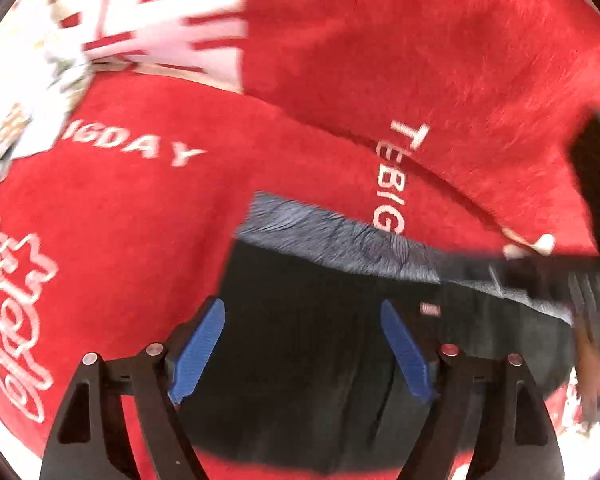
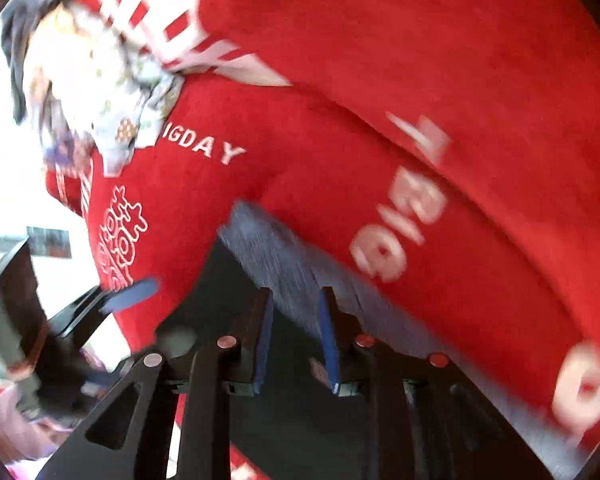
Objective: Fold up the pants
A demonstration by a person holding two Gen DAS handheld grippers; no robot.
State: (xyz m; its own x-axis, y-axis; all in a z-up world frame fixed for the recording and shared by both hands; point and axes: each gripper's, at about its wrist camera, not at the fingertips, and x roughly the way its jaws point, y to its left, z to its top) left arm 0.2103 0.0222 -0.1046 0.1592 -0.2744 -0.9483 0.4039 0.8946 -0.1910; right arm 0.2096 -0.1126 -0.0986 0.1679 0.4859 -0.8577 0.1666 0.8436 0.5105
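Dark pants [image 1: 320, 400] with a grey fleecy lining edge [image 1: 332, 240] lie on a red blanket [image 1: 140, 220] with white lettering. My left gripper [image 1: 304, 336] hangs over the pants, its blue pads wide apart and nothing between them. In the right wrist view my right gripper [image 2: 296, 336] is over the same pants [image 2: 220, 276], near the grey lining [image 2: 280, 256]. Its jaws stand a narrow gap apart and I see no cloth pinched between them. One of the left gripper's blue pads [image 2: 134, 292] shows at the left. Both views are blurred.
A heap of pale patterned cloth [image 2: 100, 80] lies at the blanket's far left, beside red-and-white striped fabric [image 1: 160, 0]. The red blanket [image 2: 380, 80] rises in a fold behind the pants. A pink sleeve [image 2: 4, 420] shows at lower left. A dark housing [image 1: 598, 184] sits at the right edge.
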